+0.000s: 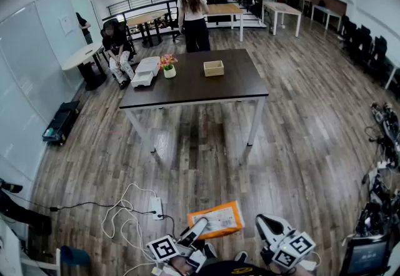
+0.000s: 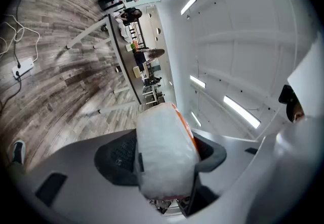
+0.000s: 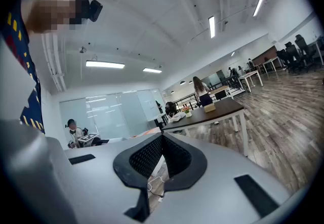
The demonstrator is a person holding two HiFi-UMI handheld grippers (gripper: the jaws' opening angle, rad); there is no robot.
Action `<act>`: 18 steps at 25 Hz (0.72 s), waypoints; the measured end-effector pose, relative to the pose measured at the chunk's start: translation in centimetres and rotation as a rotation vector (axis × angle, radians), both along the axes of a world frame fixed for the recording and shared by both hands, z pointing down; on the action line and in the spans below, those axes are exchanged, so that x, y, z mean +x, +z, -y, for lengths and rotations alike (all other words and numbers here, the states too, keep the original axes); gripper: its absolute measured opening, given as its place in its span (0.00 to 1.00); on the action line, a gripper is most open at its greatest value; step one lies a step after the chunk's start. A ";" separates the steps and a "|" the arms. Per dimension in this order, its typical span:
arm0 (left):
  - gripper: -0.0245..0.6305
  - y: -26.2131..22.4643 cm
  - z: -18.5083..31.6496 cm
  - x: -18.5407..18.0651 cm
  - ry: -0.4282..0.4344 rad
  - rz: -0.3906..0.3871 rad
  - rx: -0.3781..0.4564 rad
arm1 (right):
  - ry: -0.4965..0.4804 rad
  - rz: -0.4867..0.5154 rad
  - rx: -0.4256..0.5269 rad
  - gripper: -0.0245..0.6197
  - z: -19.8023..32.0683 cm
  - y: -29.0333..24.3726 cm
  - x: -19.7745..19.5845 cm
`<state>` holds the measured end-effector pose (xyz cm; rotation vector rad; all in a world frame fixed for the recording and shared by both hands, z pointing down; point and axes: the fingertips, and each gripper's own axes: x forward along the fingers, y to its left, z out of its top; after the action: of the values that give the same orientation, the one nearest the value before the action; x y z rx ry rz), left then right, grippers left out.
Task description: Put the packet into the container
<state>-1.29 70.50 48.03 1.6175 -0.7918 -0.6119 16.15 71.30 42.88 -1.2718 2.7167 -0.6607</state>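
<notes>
Wood-plank flooring runs across an open office to a dark table (image 1: 206,90), and every place below is given from that table. The left gripper's (image 1: 199,226) pads (image 2: 117,154) stand wide apart but are filled, pinching a thick, padded white-and-orange packet (image 2: 166,147) between them. The right gripper's (image 3: 162,153) pads (image 3: 146,157) are pressed together with nothing in them. Both grippers are held low and close to the person's body, well short of the table's near edge, so the packet (image 1: 219,218) hangs over the floor rather than over the tabletop. A white power strip (image 1: 156,207) with looped cable lies on the floor to the packet's left, also on the near side of the table. The container (image 1: 214,68), a small open pale box, sits on the far half of the tabletop, right of a flower pot (image 1: 169,69) and white trays (image 1: 145,72). A person (image 1: 192,15) stands beyond the far edge. I judge the pick-up to be done and the carry to be the step in hand. The next move calls for closing the gap to the table, reaching over its near edge, lining the packet up above the box opening, and only then spreading the left jaws.
</notes>
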 end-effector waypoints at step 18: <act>0.44 1.0 3.6 -3.7 0.037 0.015 -0.006 | 0.064 -0.012 -0.029 0.05 3.2 0.5 -3.1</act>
<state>-4.96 66.85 49.07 1.6298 -0.7718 -0.5714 13.08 68.09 43.42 -1.3676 2.6727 -0.6910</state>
